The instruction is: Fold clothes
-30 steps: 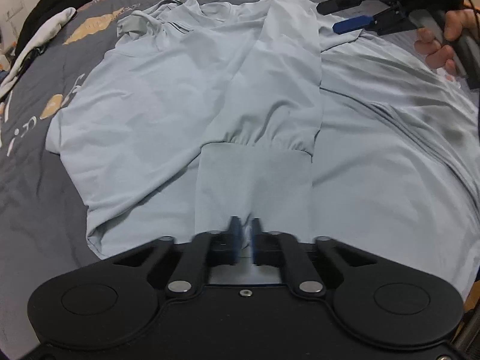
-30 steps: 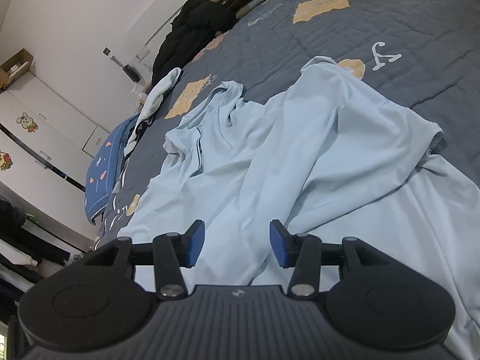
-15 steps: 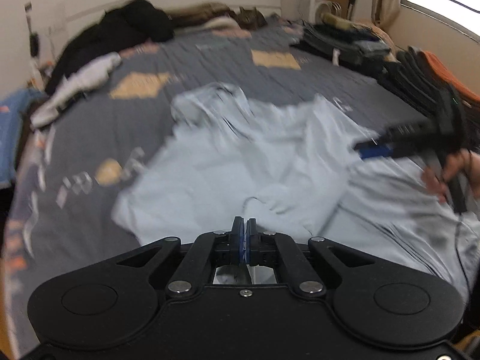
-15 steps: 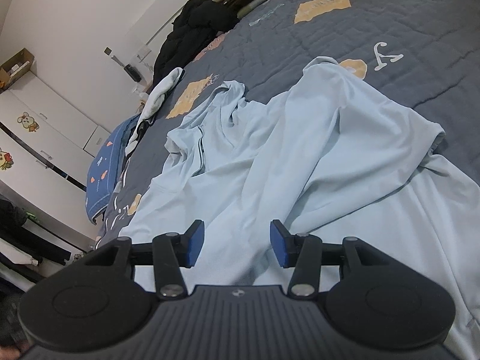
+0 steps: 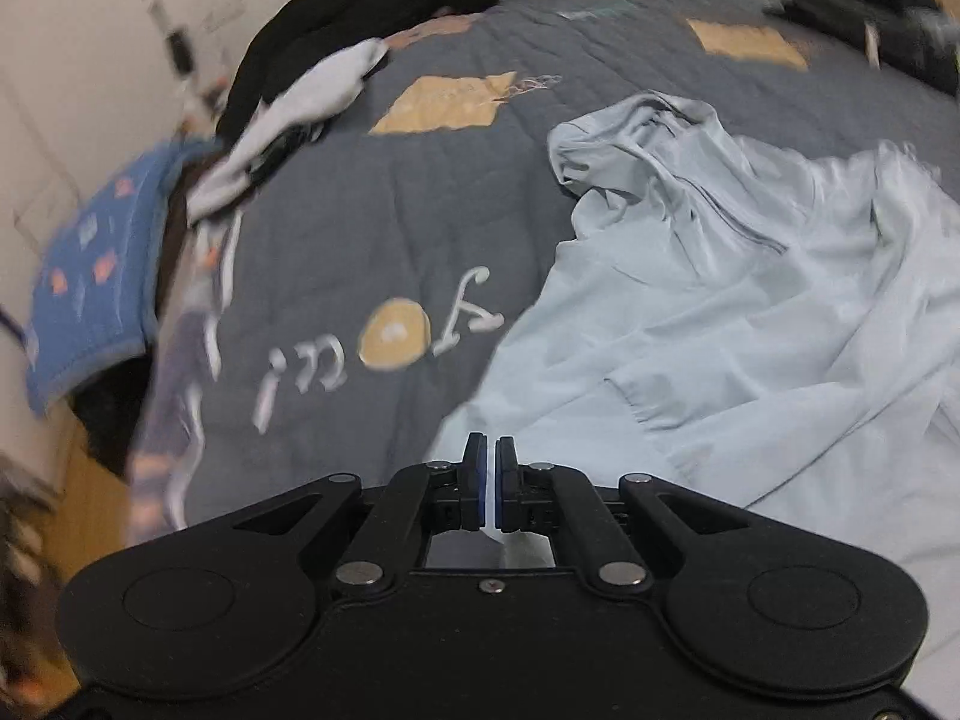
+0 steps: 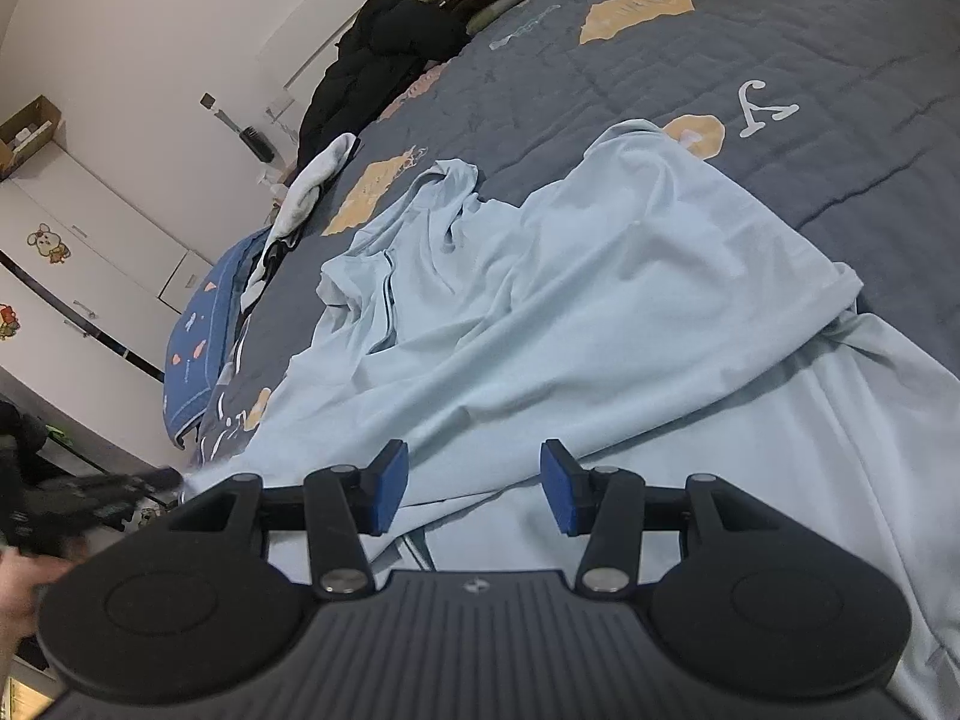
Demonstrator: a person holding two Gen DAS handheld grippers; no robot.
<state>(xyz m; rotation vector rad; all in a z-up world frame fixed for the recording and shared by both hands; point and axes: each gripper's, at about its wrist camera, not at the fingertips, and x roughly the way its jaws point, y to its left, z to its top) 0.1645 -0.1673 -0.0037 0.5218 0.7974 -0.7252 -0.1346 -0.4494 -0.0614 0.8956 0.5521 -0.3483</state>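
The left hand-held gripper (image 5: 487, 483) had its blue pads all but pressed together, with only a thin sliver between them. A scrap of pale cloth showed just behind the pads, but whether they pinched it could not be told. The light blue shirt (image 5: 750, 324) lay spread and rumpled on the bed, ahead and to the right of this gripper, its collar bunched at the far end. Straight ahead and to the left was bare grey quilt (image 5: 360, 228) with tan patches and white letters. Farther off to the left lay a white garment (image 5: 300, 114), a heap of black clothes (image 5: 372, 6) and a blue cushion (image 5: 90, 282) at the bed's edge.

The right hand-held gripper (image 6: 474, 492) stood about half open, with nothing between its pads. It hung just above the shirt (image 6: 570, 312), which filled the bed directly ahead of it and beneath it, one folded-over layer ending in a hem to the right. The left gripper appeared as a dark blur (image 6: 90, 498) far to its left.
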